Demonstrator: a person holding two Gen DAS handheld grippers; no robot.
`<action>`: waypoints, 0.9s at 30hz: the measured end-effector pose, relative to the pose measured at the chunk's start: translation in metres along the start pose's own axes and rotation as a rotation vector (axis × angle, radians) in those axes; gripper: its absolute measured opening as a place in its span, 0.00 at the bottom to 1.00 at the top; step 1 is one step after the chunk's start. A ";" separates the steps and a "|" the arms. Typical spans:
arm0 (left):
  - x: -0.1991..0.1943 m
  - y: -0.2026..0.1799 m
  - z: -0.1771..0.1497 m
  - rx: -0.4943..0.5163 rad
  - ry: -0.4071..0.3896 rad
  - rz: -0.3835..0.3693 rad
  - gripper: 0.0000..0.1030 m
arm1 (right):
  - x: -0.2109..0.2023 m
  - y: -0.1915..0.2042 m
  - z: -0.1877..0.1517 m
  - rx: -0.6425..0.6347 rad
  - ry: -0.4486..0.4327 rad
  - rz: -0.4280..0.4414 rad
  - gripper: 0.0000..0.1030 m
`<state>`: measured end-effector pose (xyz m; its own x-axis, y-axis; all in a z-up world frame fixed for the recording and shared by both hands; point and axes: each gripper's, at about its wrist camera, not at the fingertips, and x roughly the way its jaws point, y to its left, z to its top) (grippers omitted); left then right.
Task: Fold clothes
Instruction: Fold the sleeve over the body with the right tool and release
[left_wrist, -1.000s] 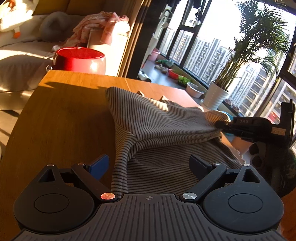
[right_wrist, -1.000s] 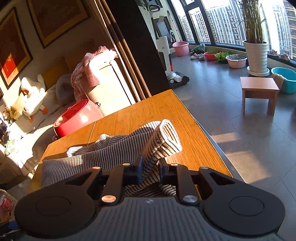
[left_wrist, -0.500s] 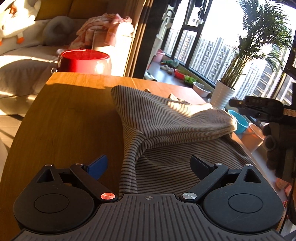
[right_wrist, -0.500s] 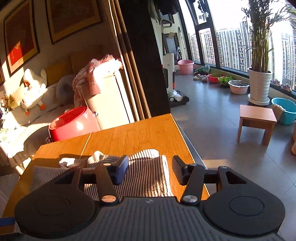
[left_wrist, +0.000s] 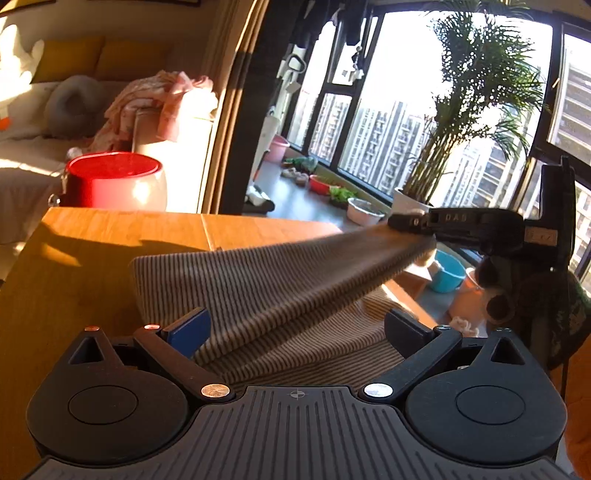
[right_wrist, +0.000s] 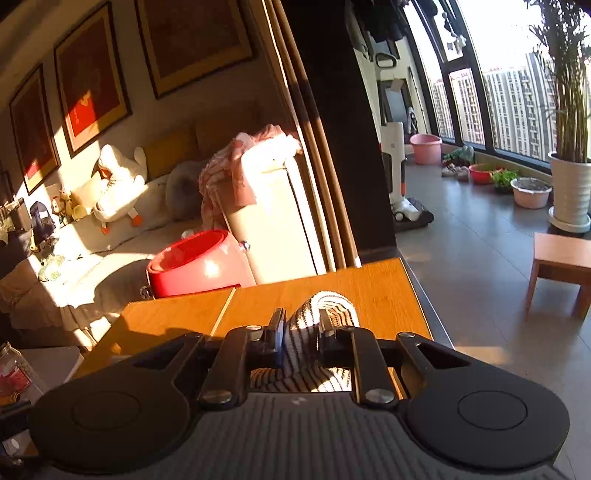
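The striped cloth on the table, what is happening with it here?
A person is folding a striped garment on a wooden table, with a claw in each hand. The right claw is shut on a bunched edge of the garment and holds it lifted off the table, so the fabric stretches up from the part that lies flat. The left claw is open, low over the near part of the cloth, gripping nothing.
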<state>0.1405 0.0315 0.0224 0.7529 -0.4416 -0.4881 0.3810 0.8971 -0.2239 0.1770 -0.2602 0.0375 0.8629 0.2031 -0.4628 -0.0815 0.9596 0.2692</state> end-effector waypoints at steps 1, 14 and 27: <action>0.007 0.005 -0.002 0.013 0.016 0.028 1.00 | 0.007 -0.007 -0.013 0.006 0.041 -0.025 0.19; 0.007 0.024 0.010 -0.021 0.002 0.137 0.99 | -0.024 -0.006 -0.028 -0.022 -0.033 0.011 0.49; 0.044 0.011 -0.017 -0.004 0.050 0.097 1.00 | 0.002 0.016 -0.058 -0.123 0.065 -0.026 0.61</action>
<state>0.1692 0.0225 -0.0162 0.7583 -0.3512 -0.5492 0.3054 0.9357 -0.1766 0.1479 -0.2329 -0.0081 0.8315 0.1866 -0.5233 -0.1237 0.9804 0.1531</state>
